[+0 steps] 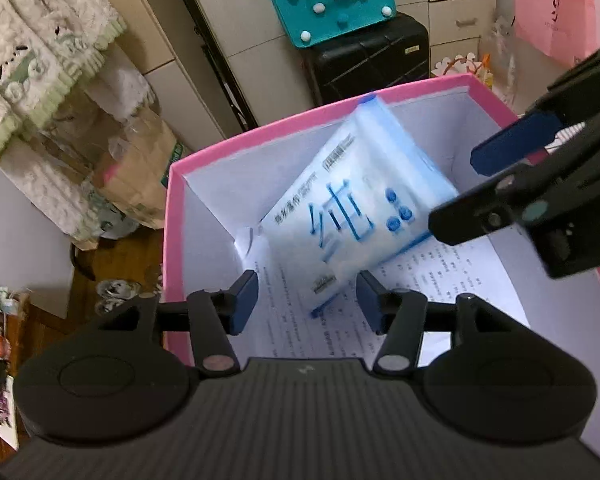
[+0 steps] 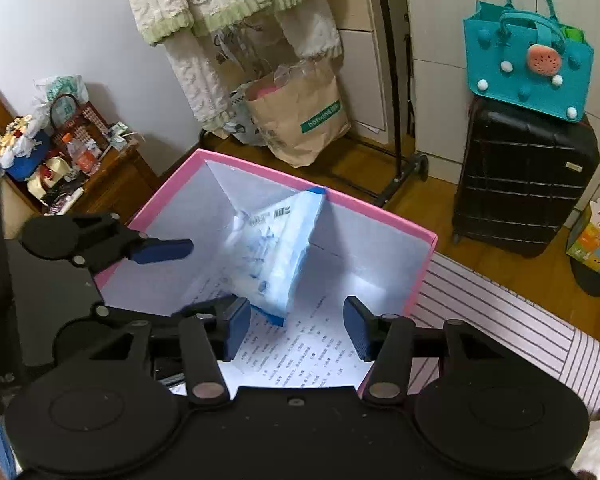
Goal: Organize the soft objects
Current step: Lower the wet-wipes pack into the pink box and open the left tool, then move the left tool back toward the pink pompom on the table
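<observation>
Both grippers, left (image 1: pixel 307 300) and right (image 2: pixel 297 328), hang released over the tissue pack (image 1: pixel 356 216) in the pink box (image 1: pixel 176 216).

Pink box (image 1: pixel 176 208) with white inner walls, its floor lined with a white printed sheet (image 1: pixel 300 320) in small black text. Pale blue-and-white soft pack (image 1: pixel 356 208) with darker blue lettering and dots. Both grippers, left (image 1: pixel 307 300) and right (image 2: pixel 297 328), are black with dark blue pads. Far side: teal bag (image 2: pixel 528 80) with white pompoms and a coral watermelon slice, on a black suitcase (image 2: pixel 524 184); brown paper bag (image 2: pixel 300 120) with a green label; cream knitwear (image 2: pixel 220 0) trimmed pale green. Near right, white cloth (image 2: pixel 500 320) with thin dark stripes.
</observation>
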### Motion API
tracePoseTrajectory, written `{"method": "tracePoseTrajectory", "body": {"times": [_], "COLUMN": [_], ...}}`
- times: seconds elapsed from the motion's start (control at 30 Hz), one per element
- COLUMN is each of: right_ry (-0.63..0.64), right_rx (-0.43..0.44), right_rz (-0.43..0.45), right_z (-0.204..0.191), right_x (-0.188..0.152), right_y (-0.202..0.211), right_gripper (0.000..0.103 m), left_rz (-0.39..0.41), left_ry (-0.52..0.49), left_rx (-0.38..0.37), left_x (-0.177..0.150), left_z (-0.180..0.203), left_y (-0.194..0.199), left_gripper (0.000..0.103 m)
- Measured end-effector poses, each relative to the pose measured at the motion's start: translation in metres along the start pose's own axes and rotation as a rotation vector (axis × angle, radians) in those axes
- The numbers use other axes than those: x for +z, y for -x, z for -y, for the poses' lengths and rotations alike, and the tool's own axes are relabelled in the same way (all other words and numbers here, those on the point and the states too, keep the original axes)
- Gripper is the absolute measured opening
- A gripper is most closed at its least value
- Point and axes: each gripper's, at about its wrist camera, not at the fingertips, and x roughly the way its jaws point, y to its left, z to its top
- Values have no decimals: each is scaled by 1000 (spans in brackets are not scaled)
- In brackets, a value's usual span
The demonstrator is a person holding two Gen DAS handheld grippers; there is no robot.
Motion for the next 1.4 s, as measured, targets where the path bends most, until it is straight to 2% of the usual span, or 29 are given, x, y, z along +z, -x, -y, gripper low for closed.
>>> {"method": "tracePoseTrajectory", "body": {"times": [0.13,0.2,0.43,0.67,0.8,1.07,1.3,1.4], "right_ry": [32,47,96,143,155,222,251,234], "right_rx": [12,21,47,59,56,2,-47,-59], "right_rz": [29,36,75,135,152,225,268,281], "right_z": [-1,-3,-18,-32,-36,-48,-43,-35], "right_x": [-8,-12,-27,-59,-81,-127,-175,-194], "right_y": [9,15,51,116,145,201,231,239], "right_gripper": [57,57,57,57,57,58,60,62], "left_rz": [67,76,53,73,93,175,225,250], "left_ry": [-53,-53,32,82,80,52,12,-9], "left_rx": [81,80,-2,-77,-98,-143,-226,-265], "left_x": [-3,-3,-8,-23,-35,-62,-78,-82], "left_z": [6,4,-5,-5,4,35,69,86], "left_y": [9,13,46,111,147,207,227,230], "left_gripper": [58,59,58,62,64,74,75,80]}}
